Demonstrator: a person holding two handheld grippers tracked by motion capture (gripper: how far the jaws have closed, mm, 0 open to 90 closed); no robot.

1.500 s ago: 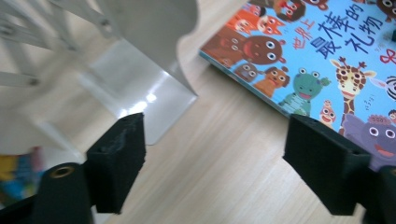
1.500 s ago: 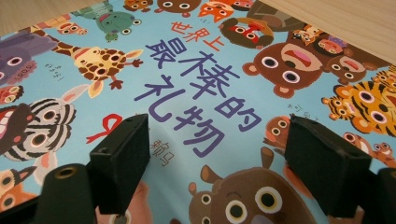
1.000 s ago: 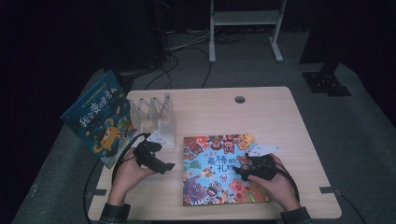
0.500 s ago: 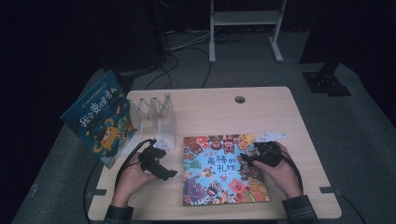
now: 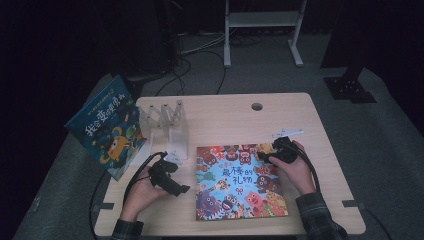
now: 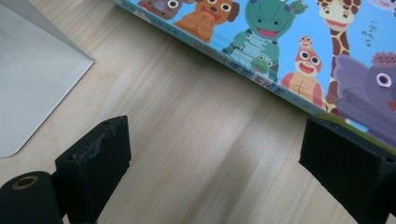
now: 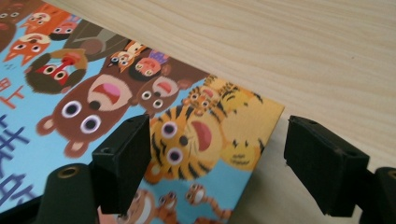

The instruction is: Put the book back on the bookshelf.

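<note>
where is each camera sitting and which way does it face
High view: sits above the person's side, looks forward and down on the table; both forearms, the left hand-held gripper and the right hand-held gripper show.
Left gripper view: rides the left hand-held gripper, looks down at bare wood and the picture book edge; its own two black jaws stand apart.
Right gripper view: rides the right hand-held gripper, looks at the book's corner with a tiger; its black jaws straddle that corner without pressing it.
Shared: all views show the picture book.

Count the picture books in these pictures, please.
2. One book lies flat on the table, in front of the person. The other book stands tilted at the table's left edge, beside the clear rack.
</note>
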